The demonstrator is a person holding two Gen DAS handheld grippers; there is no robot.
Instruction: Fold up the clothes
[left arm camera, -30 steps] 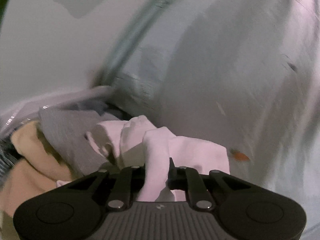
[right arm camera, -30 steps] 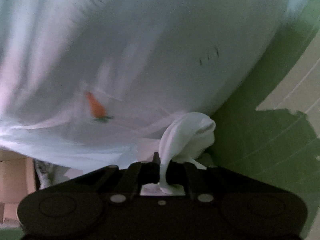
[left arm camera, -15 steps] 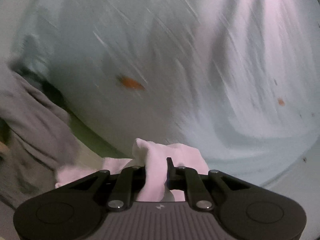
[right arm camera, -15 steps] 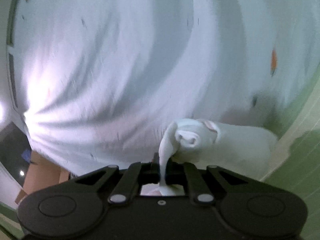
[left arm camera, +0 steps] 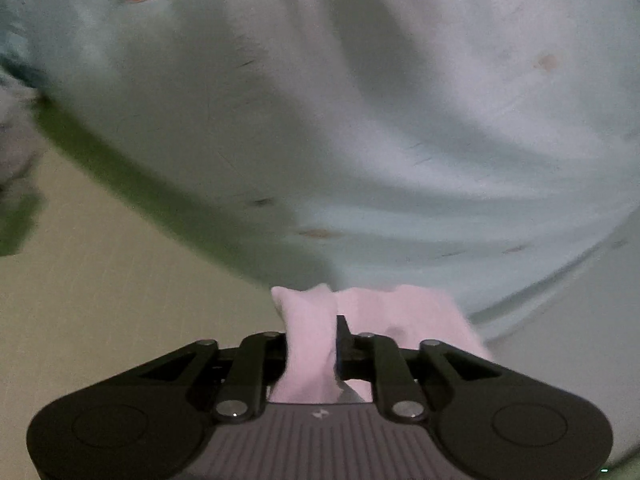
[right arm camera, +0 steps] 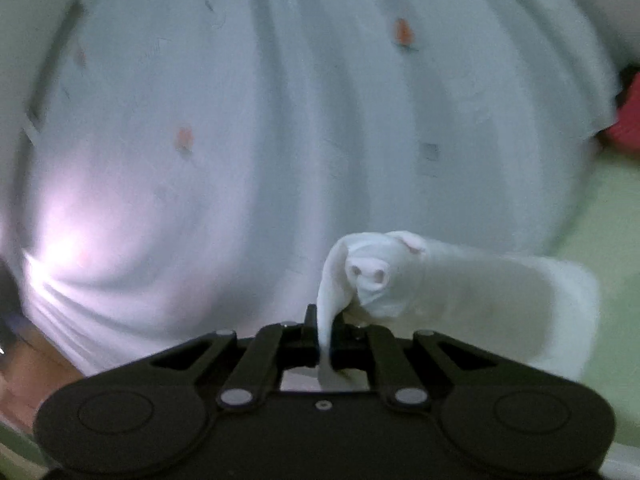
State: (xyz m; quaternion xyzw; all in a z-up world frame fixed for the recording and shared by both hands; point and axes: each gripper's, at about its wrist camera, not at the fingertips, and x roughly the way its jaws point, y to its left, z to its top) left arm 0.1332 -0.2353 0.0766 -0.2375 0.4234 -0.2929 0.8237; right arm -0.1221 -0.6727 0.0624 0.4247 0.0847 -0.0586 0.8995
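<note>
Gripping bunched corners of pale garment [left arm camera: 400, 120] (small orange motifs): left gripper [left arm camera: 311, 344] and right gripper [right arm camera: 325, 334], jaws just eased wider, cloth pinched between. Garment billowing ahead of both, above green surface [left arm camera: 120, 176].

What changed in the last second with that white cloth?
The cloth swung away from the heap of clothes, over a green surface. Both tools, left and right, eased their jaws slightly wider. Cloth remains bunched between both.
</note>
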